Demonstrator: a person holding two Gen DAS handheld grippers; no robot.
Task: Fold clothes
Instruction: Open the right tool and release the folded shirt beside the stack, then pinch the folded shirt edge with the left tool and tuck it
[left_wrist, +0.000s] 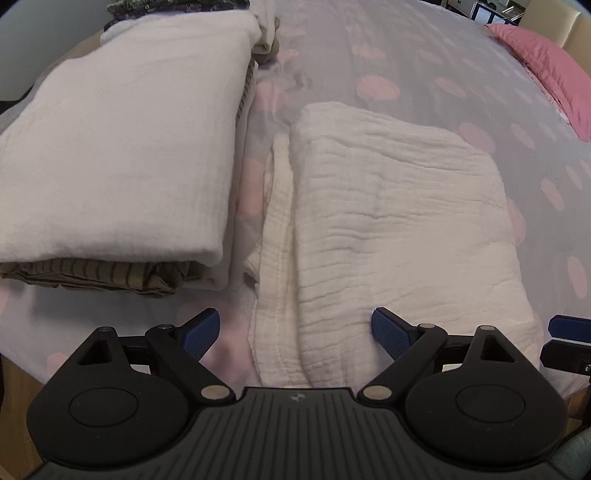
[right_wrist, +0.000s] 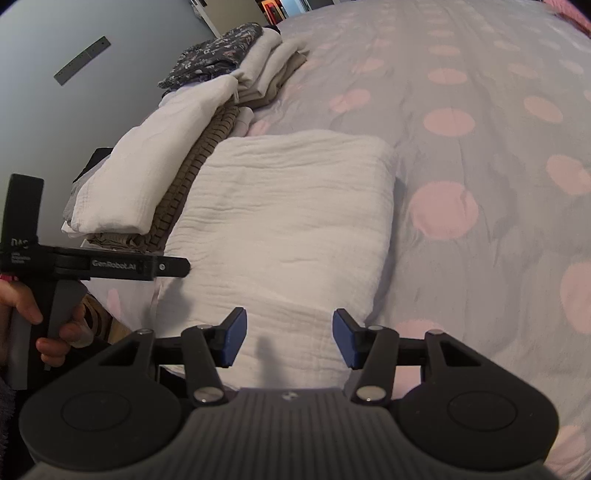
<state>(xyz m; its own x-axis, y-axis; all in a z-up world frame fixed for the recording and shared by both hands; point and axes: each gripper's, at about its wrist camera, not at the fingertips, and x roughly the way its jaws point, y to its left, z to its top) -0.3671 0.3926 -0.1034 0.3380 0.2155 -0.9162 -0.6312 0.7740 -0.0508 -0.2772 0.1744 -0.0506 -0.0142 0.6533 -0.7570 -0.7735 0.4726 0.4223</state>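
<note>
1. Left wrist view: left gripper (left_wrist: 295, 334) is spread wide and empty, hovering over the near edge of the folded white muslin cloth (left_wrist: 399, 229), which sits on the dotted bedspread (left_wrist: 424, 66) beside the finished stack (left_wrist: 122, 155). That loose strip on its left side probably wants tucking in.

2. Right wrist view: right gripper (right_wrist: 289, 338) is half spread, holding nothing, above the same cloth's near edge. I'd pinch all the layers together.

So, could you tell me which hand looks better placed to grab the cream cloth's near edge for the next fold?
Probably the left: its tongs stand open straddling the folded cream cloth at its loose layered edge. The right tongs are narrower, over its middle.
</note>
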